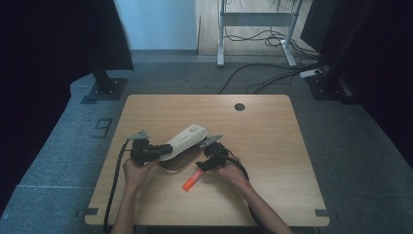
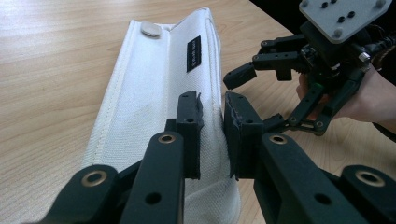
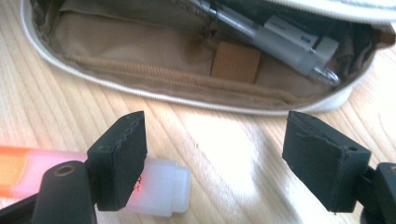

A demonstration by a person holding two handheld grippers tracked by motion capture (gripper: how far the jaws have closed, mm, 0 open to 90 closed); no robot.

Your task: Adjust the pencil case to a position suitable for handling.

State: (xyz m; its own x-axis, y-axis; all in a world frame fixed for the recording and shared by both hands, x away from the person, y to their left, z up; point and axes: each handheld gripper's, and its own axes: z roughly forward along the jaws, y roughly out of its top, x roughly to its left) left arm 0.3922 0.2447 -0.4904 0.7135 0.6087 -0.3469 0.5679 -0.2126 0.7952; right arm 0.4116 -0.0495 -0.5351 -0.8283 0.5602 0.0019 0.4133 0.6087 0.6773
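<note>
A white fabric pencil case lies open in the middle of the wooden table. My left gripper is shut on the edge of its lifted white flap and holds it up. Inside the tan lining lie a white pen and other small items. An orange highlighter with a translucent cap rests on the table in front of the case. My right gripper stands open low over the table. Its left jaw is in front of the highlighter's cap end, and bare wood lies between the jaws.
A round cable hole sits near the table's far edge. Beyond the table are a metal desk frame, loose cables on the floor and two dark stands at the sides.
</note>
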